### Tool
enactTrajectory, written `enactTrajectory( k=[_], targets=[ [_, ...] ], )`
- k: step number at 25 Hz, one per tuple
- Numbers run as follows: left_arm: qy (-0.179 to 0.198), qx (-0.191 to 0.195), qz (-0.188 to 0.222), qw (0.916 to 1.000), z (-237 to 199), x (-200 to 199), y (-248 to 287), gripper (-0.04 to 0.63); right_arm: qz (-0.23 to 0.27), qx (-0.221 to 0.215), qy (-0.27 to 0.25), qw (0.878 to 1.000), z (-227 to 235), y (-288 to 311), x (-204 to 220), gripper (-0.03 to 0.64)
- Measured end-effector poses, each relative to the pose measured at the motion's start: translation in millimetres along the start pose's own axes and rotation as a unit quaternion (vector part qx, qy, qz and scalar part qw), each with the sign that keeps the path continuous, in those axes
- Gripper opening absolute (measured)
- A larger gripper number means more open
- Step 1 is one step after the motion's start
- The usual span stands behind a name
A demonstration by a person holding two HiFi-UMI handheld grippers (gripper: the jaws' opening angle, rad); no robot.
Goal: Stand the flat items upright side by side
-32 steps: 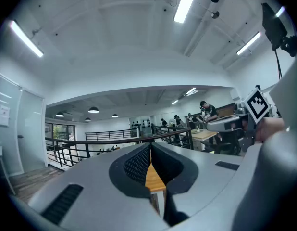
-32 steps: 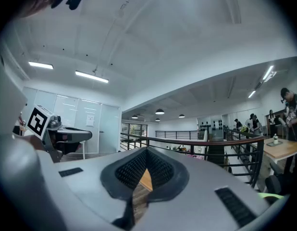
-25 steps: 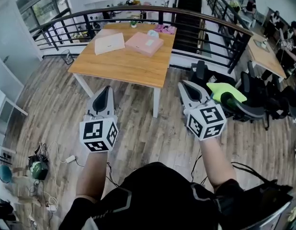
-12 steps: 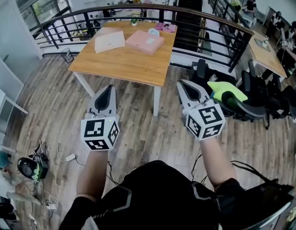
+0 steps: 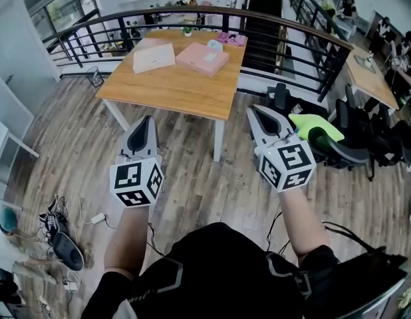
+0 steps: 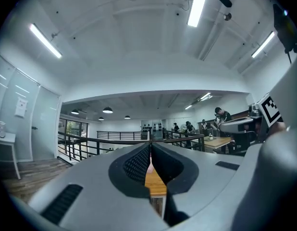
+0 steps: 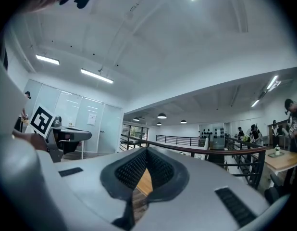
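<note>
Two flat items lie on the far half of the wooden table (image 5: 172, 88) in the head view: a cream one (image 5: 153, 58) on the left and a pink one (image 5: 202, 58) beside it on the right. A small pale object (image 5: 214, 44) and a pink thing (image 5: 229, 39) sit at the table's far edge. My left gripper (image 5: 148, 121) is shut and empty, held level over the floor short of the table. My right gripper (image 5: 256, 111) is also shut and empty, near the table's right front corner. The left gripper view (image 6: 150, 146) and the right gripper view (image 7: 146, 151) show the tips meeting, with the tabletop behind.
A black railing (image 5: 192, 15) curves behind the table. A black chair with a lime-green cover (image 5: 315, 126) stands to the right of my right gripper. Cables and gear (image 5: 59, 234) lie on the floor at the left. Other desks and people fill the far right.
Both grippers stay about where they were, still shut. The things on the floor at the lower left have shifted, and a person has come into view at that edge.
</note>
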State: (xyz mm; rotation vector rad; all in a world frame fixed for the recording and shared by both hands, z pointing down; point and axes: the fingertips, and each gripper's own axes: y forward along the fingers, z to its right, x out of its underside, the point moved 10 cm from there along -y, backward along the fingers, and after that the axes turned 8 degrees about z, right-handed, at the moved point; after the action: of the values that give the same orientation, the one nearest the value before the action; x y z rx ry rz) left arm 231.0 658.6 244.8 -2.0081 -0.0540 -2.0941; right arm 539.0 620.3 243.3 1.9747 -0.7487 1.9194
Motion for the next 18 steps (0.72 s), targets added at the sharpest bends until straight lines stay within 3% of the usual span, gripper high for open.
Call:
enactTrajectory(
  k=[6, 8, 10, 12, 18],
  targets=[
    [0.004, 0.031, -0.011, 0.9995, -9.1, -2.2, -2.1, 0.032, 0.002, -0.013, 0.003, 1.000, -11.7, 10.5, -1.7, 0.012],
    [0.001, 0.041, -0.013, 0.9991, -12.5, -1.3, -3.6, 0.039, 0.002, -0.022, 0.004, 1.000, -17.6, 14.2, -0.6, 0.068],
    [-0.002, 0.052, -0.014, 0.9986, -16.8, -0.2, -5.4, 0.146, -0.001, -0.028, 0.003, 1.000, -23.6, 18.8, -0.1, 0.166],
    [-0.005, 0.061, -0.019, 0.9979, -22.0, 0.7, -5.6, 0.231, -0.006, -0.029, 0.005, 1.000, -27.6, 22.9, 1.0, 0.173],
    [0.022, 0.086, -0.028, 0.9956, -31.9, 1.1, -7.9, 0.311, -0.007, -0.034, 0.006, 0.999, -37.0, 29.6, 3.9, 0.235]
  ],
)
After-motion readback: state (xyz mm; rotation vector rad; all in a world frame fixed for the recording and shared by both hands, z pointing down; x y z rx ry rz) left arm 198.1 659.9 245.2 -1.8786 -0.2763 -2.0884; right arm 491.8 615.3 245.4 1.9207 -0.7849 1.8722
